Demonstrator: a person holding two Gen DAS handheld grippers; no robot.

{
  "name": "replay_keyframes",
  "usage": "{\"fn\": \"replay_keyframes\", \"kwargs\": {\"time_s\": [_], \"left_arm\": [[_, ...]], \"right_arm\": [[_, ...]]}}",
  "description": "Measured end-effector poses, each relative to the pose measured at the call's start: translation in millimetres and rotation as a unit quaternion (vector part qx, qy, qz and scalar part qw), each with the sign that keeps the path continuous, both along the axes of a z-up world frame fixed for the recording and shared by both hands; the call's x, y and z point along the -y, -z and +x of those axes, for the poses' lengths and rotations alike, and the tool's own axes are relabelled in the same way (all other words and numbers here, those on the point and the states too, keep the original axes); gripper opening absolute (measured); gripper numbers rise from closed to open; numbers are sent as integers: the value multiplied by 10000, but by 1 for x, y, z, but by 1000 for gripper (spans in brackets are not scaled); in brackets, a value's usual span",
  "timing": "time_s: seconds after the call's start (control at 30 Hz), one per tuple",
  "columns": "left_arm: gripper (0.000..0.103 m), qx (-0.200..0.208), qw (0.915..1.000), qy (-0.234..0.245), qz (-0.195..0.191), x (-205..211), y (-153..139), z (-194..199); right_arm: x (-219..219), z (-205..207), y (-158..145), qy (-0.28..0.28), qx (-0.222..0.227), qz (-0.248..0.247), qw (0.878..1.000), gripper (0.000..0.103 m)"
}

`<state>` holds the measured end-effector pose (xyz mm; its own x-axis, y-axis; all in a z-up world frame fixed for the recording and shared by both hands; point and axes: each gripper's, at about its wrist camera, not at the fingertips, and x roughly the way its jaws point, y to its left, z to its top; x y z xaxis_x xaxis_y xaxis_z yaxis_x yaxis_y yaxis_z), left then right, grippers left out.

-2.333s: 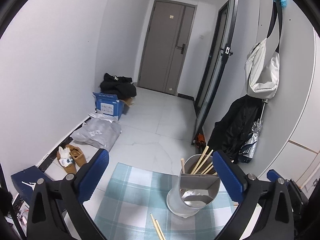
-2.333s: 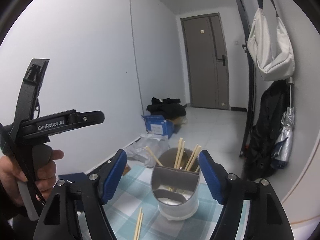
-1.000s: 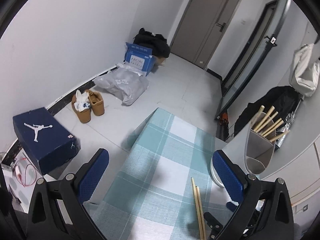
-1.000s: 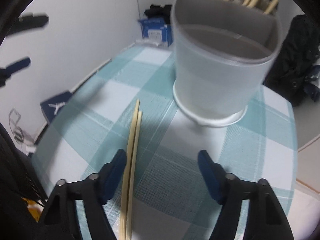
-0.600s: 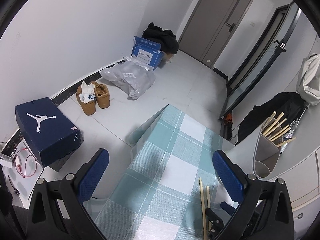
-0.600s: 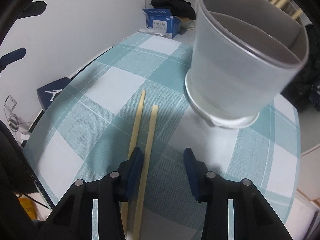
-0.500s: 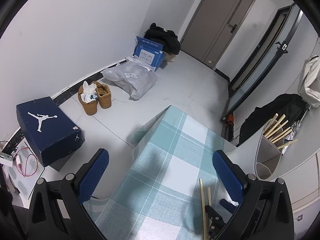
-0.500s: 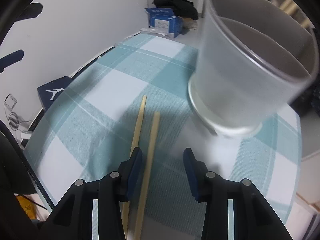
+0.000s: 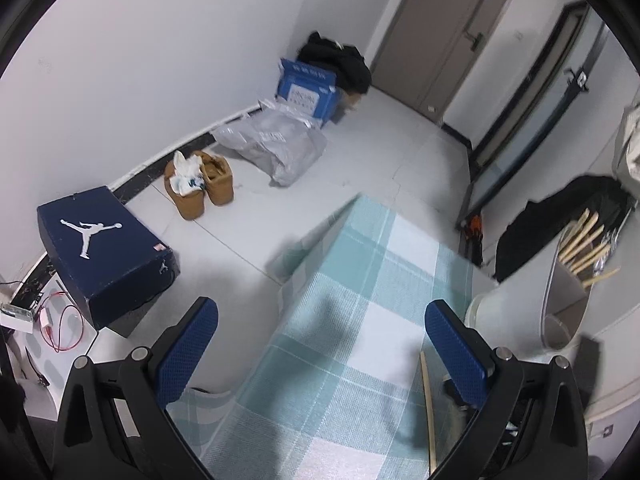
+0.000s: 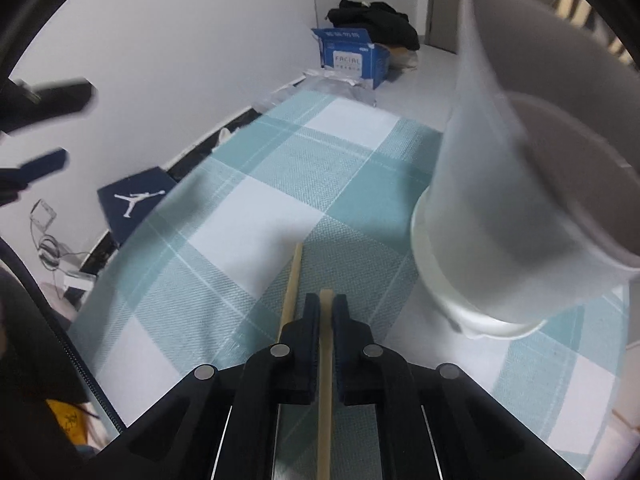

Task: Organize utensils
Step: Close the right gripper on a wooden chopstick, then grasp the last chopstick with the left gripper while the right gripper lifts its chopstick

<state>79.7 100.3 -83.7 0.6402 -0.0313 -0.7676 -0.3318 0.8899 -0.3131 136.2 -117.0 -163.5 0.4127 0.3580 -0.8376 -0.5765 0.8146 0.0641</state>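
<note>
Pinching one chopstick (image 10: 326,344) in my right gripper (image 10: 327,312), jaws just closed on it, pads pressed to both its sides. Second chopstick (image 10: 291,292) lies on the checked cloth (image 10: 248,208) just left of the held one. Utensil holder (image 10: 516,184) stands upright on the cloth, right of both. My left gripper (image 9: 320,340) hovers spread wide, nothing between its pads, left of the holder.

The blurred utensil holder (image 10: 520,184) runs past the picture's top and right edges.
</note>
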Motion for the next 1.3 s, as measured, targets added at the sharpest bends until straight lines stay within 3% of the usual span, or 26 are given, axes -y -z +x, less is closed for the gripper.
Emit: {"fn": "replay_keyframes", "kwargs": {"time_s": [0.17,0.33,0.57,0.7,0.8,0.87,0.93,1.03,1.13,1.3], "left_arm": [[101,-414,9978,507,-95,27,17,15],[100,-777,9916,1008,237,63,28,28],[87,-1244,9821,1323,490,93,45,40],[73,-1540,9766,1329,693,102,56,45],[61,-1517,9756,1325,872,111,53,47],[49,-1541,9752,1239,995,115,52,49],[29,-1582,9732,1178,1183,122,53,52],[3,-1595,9735,1179,1136,131,51,53],[1,-1588,9738,1117,1187,137,51,54],[1,-1211,9853,841,865,126,37,49]], "right_arm": [[36,-10,-43,316,137,686,9970,6],[85,-19,-75,735,214,1421,9869,5],[141,-27,-87,1259,346,2229,9661,5],[161,-31,-90,1378,382,2424,9596,5],[169,-37,-95,1393,495,2487,9572,5],[174,-41,-100,1384,602,2541,9553,5],[176,-42,-101,1389,641,2545,9549,5],[185,-44,-102,1412,637,2623,9525,5],[190,-44,-105,1437,687,2650,9510,5],[193,-45,-109,1430,767,2652,9505,5]]}}
